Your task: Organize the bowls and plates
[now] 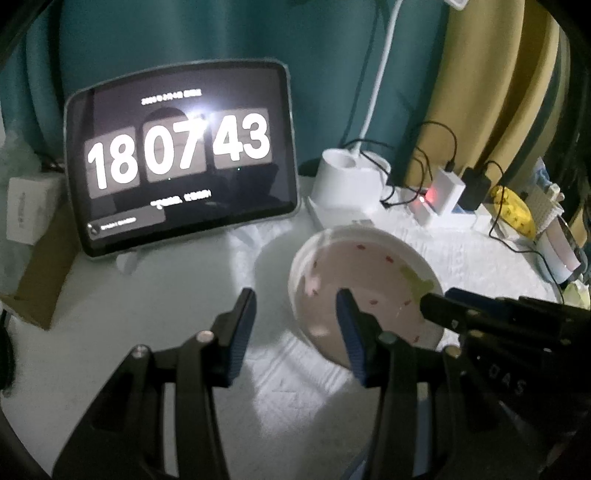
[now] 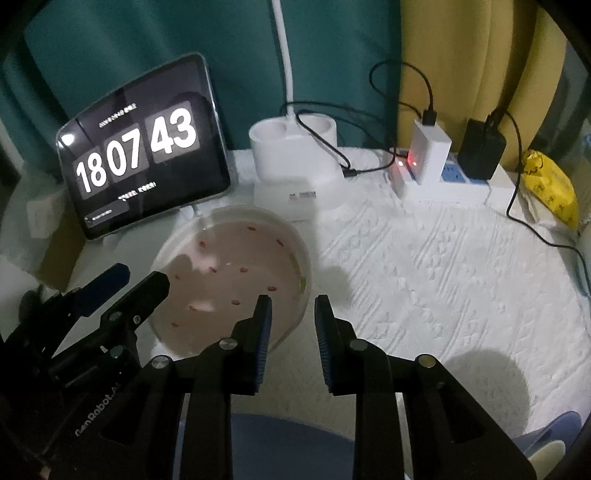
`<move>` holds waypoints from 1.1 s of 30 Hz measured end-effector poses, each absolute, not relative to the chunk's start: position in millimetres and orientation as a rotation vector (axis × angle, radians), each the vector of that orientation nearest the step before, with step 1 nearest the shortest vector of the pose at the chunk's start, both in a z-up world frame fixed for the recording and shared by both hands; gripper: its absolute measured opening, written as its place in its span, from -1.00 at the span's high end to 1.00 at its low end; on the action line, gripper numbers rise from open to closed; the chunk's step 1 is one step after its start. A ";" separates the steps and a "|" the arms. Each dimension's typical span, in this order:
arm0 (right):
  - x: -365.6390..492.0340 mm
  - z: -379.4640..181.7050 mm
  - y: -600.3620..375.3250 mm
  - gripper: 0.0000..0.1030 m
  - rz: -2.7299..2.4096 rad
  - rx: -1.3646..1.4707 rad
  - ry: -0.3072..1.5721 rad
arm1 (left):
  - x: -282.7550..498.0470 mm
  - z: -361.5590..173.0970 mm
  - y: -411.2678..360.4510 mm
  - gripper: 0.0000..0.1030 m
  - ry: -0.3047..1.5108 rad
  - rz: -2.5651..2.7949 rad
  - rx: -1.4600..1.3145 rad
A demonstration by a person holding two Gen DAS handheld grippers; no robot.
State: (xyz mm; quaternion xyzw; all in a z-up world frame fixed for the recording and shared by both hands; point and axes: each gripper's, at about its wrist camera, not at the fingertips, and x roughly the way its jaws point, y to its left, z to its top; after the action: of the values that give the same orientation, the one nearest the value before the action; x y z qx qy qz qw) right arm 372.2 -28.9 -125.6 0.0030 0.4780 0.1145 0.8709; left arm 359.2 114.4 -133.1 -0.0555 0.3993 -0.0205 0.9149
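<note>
Both my tongs hang low over the white textured cloth [image 2: 424,258], jaws apart and holding nothing. Left gripper [image 1: 297,314]: its gap is wide, and its right finger [image 1: 349,328] overlaps the near-left rim of the plate [image 1: 354,269], though whether it touches or only hovers above I cannot tell. Right gripper [image 2: 293,314]: narrower gap, its left finger [image 2: 263,325] over the plate's [image 2: 236,266] near-right rim, the right finger over bare cloth. So the plate, pale pink with small red specks and round (no long axis to line up on), sits on the cloth between the two tools, slightly ahead of both, right of my left hand and left of my right. Neither arm looks clearly nearer. The right view alone shows a blue rounded edge [image 2: 280,432] close under the tool, possibly another dish, not identifiable; the left view does not show it. Farther back stand the tablet clock [image 1: 181,155] reading 18 07 43, the white lamp base [image 2: 293,151], and the power strip with chargers [image 2: 447,173], against the teal curtain [image 1: 184,33].
</note>
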 end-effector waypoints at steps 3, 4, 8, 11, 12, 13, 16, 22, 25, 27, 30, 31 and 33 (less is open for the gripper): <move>377.0 -134.1 -29.1 0.51 0.235 0.009 1.018 | 363.2 -140.2 114.2 0.10 0.844 -0.049 -0.119; 379.2 -138.2 -29.5 0.51 0.237 0.017 1.028 | 364.3 -142.1 113.3 0.10 0.850 -0.054 -0.117; 383.2 -144.5 -28.7 0.51 0.240 0.020 1.033 | 368.4 -150.1 111.6 0.11 0.870 -0.064 -0.113; 385.4 -148.9 -28.5 0.51 0.247 0.031 1.038 | 369.3 -152.4 112.1 0.13 0.864 -0.065 -0.113; 386.2 -150.3 -29.2 0.51 0.254 0.042 1.041 | 369.7 -152.8 111.6 0.16 0.864 -0.066 -0.110; 386.4 -151.6 -29.7 0.52 0.264 0.054 1.042 | 369.7 -153.1 110.1 0.21 0.863 -0.069 -0.103; 385.1 -153.1 -24.9 0.59 0.265 0.026 1.028 | 369.8 -155.1 105.0 0.45 0.871 -0.093 -0.089; 381.8 -151.4 -23.2 0.68 0.260 0.013 1.006 | 365.2 -153.7 107.1 0.51 0.878 -0.096 -0.100; 377.5 -148.0 -20.8 0.69 0.263 -0.005 0.987 | 360.4 -150.9 108.6 0.51 0.866 -0.095 -0.103; 374.9 -145.2 -20.4 0.69 0.264 -0.008 0.981 | 357.7 -149.4 108.7 0.51 0.852 -0.093 -0.100; 371.3 -138.9 -21.7 0.69 0.267 -0.009 0.965 | 353.3 -144.9 109.4 0.51 0.829 -0.093 -0.101; 369.2 -135.6 -22.0 0.69 0.269 -0.008 0.957 | 351.6 -143.0 109.6 0.51 0.820 -0.092 -0.100; 365.8 -130.3 -22.4 0.69 0.273 -0.005 0.945 | 347.8 -138.8 109.8 0.51 0.805 -0.090 -0.098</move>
State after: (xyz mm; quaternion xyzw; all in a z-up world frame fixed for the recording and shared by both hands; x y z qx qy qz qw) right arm 365.8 -22.4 -130.3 -0.0025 0.4536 0.1311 0.8815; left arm 347.8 109.8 -138.8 -0.0476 0.3916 -0.0439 0.9178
